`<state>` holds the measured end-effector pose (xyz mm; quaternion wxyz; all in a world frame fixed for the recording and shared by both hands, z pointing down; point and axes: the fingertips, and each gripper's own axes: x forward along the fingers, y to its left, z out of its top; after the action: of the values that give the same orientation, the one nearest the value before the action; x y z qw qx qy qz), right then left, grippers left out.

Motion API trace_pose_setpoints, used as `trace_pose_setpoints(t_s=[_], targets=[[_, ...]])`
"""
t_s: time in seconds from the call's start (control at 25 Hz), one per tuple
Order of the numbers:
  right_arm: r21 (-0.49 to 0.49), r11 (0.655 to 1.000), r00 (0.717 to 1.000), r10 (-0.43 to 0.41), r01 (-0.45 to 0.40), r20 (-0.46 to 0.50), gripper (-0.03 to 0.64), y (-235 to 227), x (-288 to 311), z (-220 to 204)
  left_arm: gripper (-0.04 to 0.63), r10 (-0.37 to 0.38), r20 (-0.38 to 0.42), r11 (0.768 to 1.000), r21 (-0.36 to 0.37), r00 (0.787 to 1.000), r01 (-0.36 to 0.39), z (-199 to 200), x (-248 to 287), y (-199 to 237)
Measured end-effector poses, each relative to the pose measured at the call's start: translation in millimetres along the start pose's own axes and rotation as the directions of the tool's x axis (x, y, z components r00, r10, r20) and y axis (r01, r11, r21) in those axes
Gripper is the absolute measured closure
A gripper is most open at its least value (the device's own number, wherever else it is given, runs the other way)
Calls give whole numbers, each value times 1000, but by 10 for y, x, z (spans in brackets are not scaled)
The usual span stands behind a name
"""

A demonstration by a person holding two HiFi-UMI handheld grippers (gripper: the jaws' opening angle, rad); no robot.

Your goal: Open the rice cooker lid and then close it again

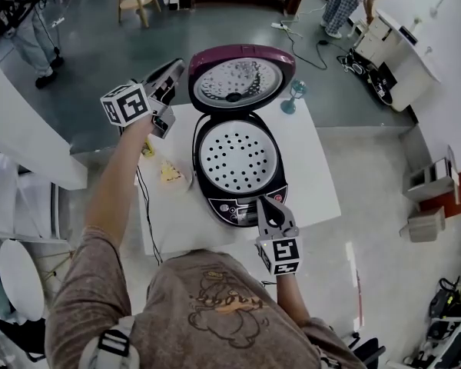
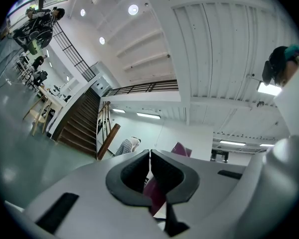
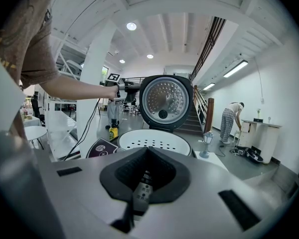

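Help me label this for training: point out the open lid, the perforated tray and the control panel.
open lid (image 1: 242, 79), head view, inner metal plate.
perforated tray (image 1: 238, 160), head view, white centre.
control panel (image 1: 232, 208), head view, dark front face.

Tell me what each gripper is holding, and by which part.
Nothing is held. The left gripper and right gripper are both shut on nothing.

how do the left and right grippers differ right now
The left gripper is held up beside the edge of the raised lid; the right gripper is low at the front panel of the rice cooker. The left gripper aims slightly upward, the right gripper slightly downward. Both are shut and hold nothing.
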<state>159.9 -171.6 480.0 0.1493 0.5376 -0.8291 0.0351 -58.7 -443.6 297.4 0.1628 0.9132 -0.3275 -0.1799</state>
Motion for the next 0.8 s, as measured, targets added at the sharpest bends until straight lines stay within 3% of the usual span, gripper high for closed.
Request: trace_pose_setpoints(t_s=[0.28,0.64,0.8], targets=[[0,1000,1000,1,-1,1,615,-12,-16,3,557,-55,5,997,55,998,55,86,-118,-166],[5,1000,1000,0,0,4,615,-10,-18,25,310,-113,-47,987,111,992,118,45,-72,-350],[10,1000,1000,0,0,2,614,-11,-16,15,255,-137,-84,977,153,987,148,-14,-10,-437]])
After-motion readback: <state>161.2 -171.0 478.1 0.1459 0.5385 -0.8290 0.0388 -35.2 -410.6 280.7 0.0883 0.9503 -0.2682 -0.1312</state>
